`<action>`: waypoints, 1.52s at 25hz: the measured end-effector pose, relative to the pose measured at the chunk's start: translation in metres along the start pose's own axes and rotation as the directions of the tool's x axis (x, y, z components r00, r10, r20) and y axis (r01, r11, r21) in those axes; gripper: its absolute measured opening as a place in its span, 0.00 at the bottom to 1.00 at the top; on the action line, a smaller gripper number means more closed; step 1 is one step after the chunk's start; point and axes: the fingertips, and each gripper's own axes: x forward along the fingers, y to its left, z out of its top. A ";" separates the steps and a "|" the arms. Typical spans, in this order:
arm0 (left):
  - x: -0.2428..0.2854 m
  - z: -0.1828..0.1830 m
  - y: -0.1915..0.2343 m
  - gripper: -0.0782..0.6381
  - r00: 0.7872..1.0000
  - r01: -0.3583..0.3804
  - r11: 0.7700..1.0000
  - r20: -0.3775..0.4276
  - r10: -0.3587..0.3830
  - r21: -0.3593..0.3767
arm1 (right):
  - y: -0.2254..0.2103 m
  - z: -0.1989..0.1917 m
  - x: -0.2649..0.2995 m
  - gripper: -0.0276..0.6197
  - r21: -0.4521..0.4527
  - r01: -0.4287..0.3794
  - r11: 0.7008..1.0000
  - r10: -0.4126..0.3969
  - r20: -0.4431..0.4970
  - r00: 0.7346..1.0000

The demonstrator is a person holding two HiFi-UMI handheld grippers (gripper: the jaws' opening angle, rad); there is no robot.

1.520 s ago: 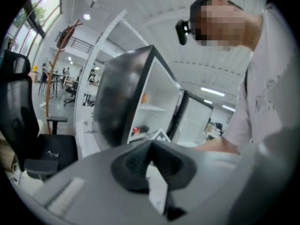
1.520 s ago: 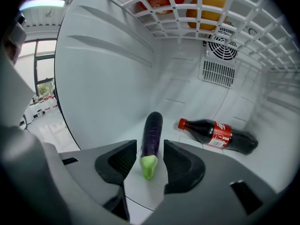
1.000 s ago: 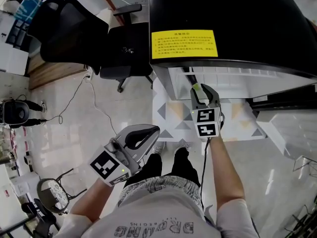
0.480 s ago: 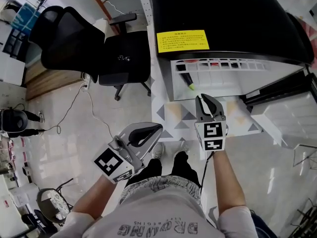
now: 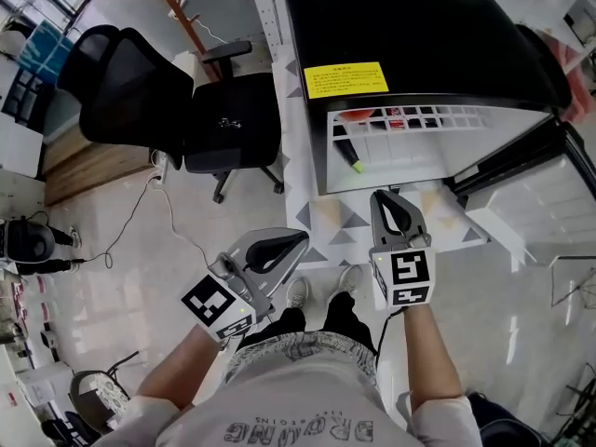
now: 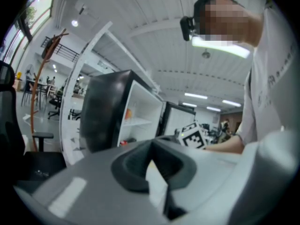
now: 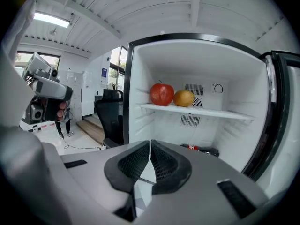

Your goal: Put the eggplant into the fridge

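The black fridge [image 5: 419, 35] fills the top of the head view with its door [image 5: 521, 156] swung open at the right. The task looks nearly done. What appears to be the eggplant [image 5: 344, 144], dark with a green tip, lies inside on the white lower level, just above the frame's centre. Below the opening, the right gripper [image 5: 383, 195] has just been closing its jaws, which now meet on nothing. The left gripper [image 5: 301, 238], at lower left, is also closed and empty. Probably only shutting the door is left.
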 end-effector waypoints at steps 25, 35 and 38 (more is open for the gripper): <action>0.004 0.027 0.006 0.12 0.992 0.105 0.994 0.061 -0.108 0.043 | 0.013 0.046 -0.049 0.05 -0.007 0.052 0.999 -0.052 0.050 0.997; 0.014 0.030 0.015 0.12 0.991 0.121 0.992 0.059 -0.123 0.042 | 0.010 0.054 -0.048 0.05 0.000 0.058 0.998 -0.058 0.061 0.996; 0.016 0.032 0.017 0.12 0.990 0.123 0.991 0.060 -0.125 0.046 | 0.010 0.056 -0.047 0.05 -0.002 0.057 0.998 -0.057 0.063 0.996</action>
